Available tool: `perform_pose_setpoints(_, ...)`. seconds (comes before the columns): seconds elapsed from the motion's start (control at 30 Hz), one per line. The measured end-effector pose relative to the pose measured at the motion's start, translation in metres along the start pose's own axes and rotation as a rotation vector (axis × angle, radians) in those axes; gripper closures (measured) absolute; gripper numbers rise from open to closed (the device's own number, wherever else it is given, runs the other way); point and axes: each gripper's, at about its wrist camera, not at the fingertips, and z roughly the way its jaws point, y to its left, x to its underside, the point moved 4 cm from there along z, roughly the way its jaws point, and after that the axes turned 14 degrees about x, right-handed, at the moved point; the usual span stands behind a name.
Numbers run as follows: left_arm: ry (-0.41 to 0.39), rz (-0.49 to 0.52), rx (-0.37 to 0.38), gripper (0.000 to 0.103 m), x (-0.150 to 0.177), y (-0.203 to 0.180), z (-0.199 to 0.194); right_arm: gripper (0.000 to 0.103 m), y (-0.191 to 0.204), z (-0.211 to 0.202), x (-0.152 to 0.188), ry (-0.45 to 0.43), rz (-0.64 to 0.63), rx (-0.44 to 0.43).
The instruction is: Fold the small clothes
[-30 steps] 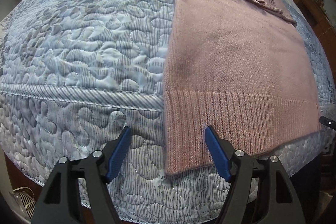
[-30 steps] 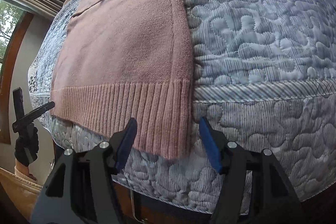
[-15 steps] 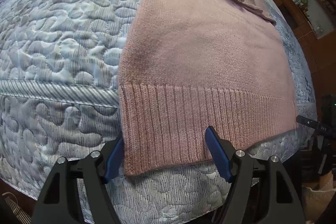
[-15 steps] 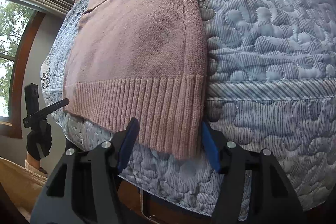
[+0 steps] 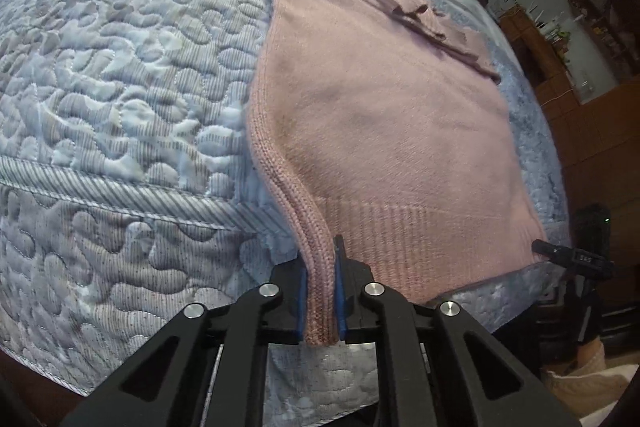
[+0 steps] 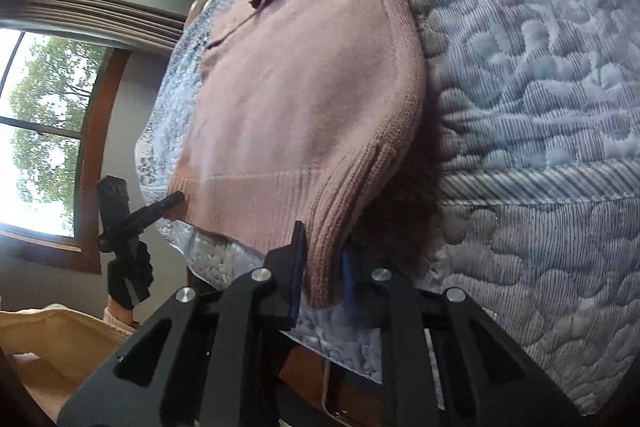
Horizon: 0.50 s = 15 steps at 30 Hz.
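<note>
A pink knitted sweater (image 5: 384, 115) lies flat on a blue quilted bed, its ribbed hem hanging over the near edge and its sleeves bunched at the far end. My left gripper (image 5: 320, 291) is shut on the hem's left corner, which stands pinched up between the blue pads. In the right wrist view the same sweater (image 6: 312, 99) fills the middle, and my right gripper (image 6: 320, 279) is shut on the hem's right corner, lifting it slightly off the quilt. Each gripper shows small in the other's view: the right gripper (image 5: 560, 253), the left gripper (image 6: 160, 207).
The quilted bedspread (image 5: 120, 75) covers the bed and drops over the near edge (image 6: 540, 179). A window (image 6: 36, 131) with a wooden frame is at the left. Wooden furniture (image 5: 572, 115) stands by the bed's right side. A gloved hand (image 6: 128, 279) holds the other tool.
Both grippers moved in onto the hem corners and went from open to shut on them. The corners now rise off the quilt, and the side edges have curled inward.
</note>
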Motion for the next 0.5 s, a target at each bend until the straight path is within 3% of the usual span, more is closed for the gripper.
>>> perform_pose_setpoints(0.1, -0.050, 0.007, 0.040, 0.093, -0.018, -0.008, -0.012, 0.089, 0.007, -0.015, -0.018, -0.037, 0.024, -0.057)
perform_pose_setpoints(0.2, -0.082, 0.038, 0.028, 0.093, -0.039, -0.014, -0.017, 0.089, 0.009, -0.025, -0.039, -0.073, 0.047, -0.089)
perform_pose_setpoints(0.5, -0.123, 0.030, 0.026, 0.092, -0.089, -0.005, 0.001, 0.092, 0.001, -0.026, -0.105, -0.113, 0.069, -0.037)
